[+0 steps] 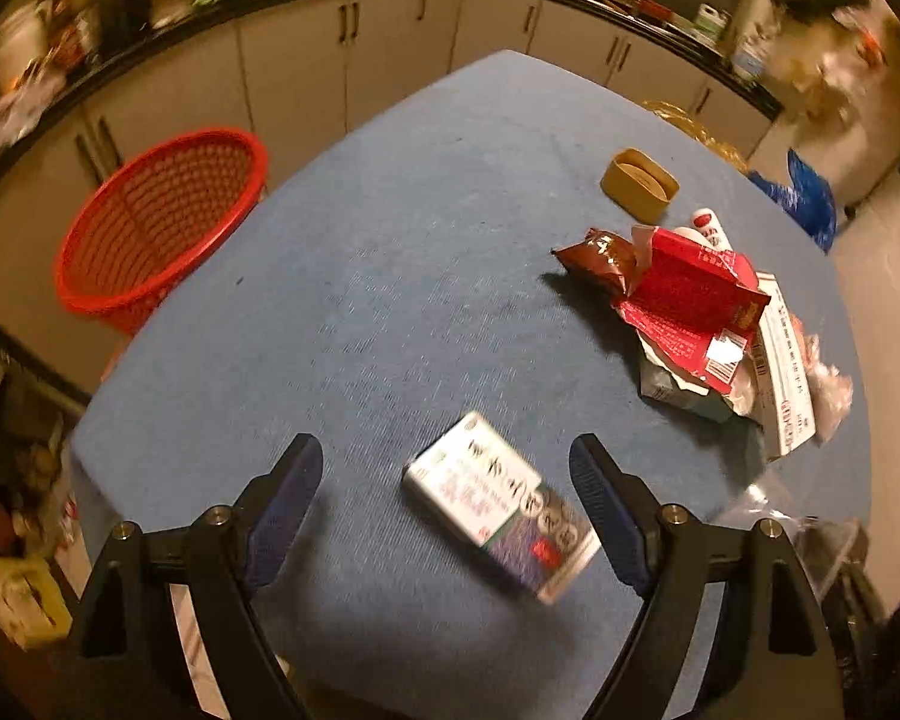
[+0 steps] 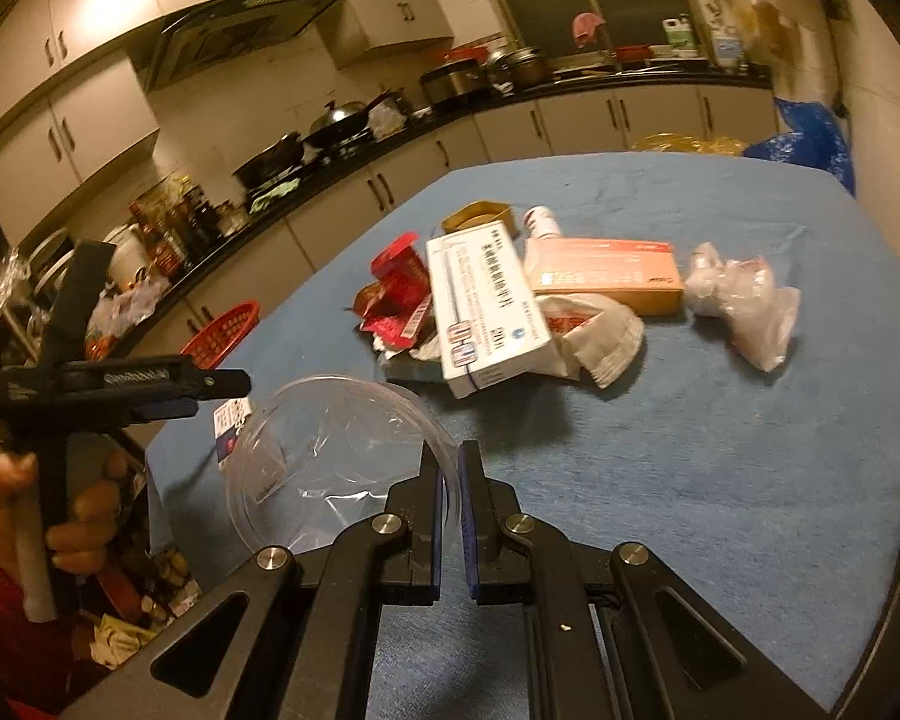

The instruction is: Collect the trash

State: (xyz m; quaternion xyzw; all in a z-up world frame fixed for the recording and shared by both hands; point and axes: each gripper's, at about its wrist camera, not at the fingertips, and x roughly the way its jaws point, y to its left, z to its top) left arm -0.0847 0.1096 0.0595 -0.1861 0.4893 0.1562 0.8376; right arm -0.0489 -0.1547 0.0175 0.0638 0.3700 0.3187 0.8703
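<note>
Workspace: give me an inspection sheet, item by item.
Surface: table under a blue cloth.
Job's things: small box lying flat between the left fingers, untouched; trash pile of wrappers and boxes; tan tub; crumpled clear bag; red basket beside the table.
Clutter: blue bag at the far edge.
Grippers: left gripper open above the small box; right gripper shut on the rim of a clear plastic lid.
Cables: nothing seen.
Surroundings: kitchen counter crowded with pots; cabinets below; floor clutter on the left.
</note>
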